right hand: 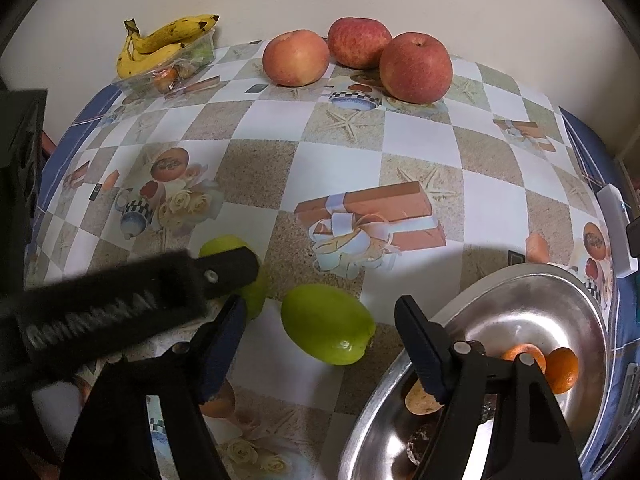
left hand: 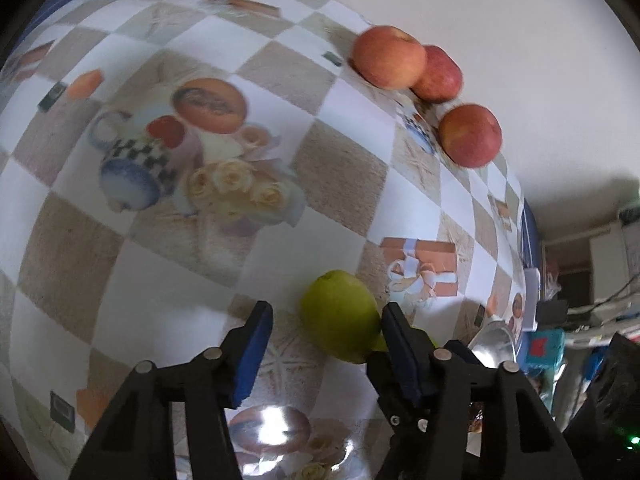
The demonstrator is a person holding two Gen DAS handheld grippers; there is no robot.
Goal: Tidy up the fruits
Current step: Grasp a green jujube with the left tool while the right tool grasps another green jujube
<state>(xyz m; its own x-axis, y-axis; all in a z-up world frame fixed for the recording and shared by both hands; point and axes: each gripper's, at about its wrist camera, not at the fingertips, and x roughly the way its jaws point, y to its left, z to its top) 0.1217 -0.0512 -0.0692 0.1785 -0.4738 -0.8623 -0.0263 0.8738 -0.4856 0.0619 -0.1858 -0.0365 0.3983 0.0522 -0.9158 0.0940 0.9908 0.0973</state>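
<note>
Two green lemons lie on the patterned tablecloth. In the left wrist view one green lemon (left hand: 340, 320) sits between the open fingers of my left gripper (left hand: 326, 312), against the right finger. In the right wrist view that lemon (right hand: 236, 272) is partly hidden by the left gripper (right hand: 224, 268). The second green lemon (right hand: 326, 330) lies between the open fingers of my right gripper (right hand: 320, 312), untouched. Three red apples (right hand: 416, 68) stand at the table's far edge; they also show in the left wrist view (left hand: 470, 134).
A metal bowl (right hand: 532, 300) at the front right holds oranges (right hand: 562, 370) and small items. A clear tray with bananas (right hand: 164, 40) and small fruit sits at the far left corner. A wall runs behind the table.
</note>
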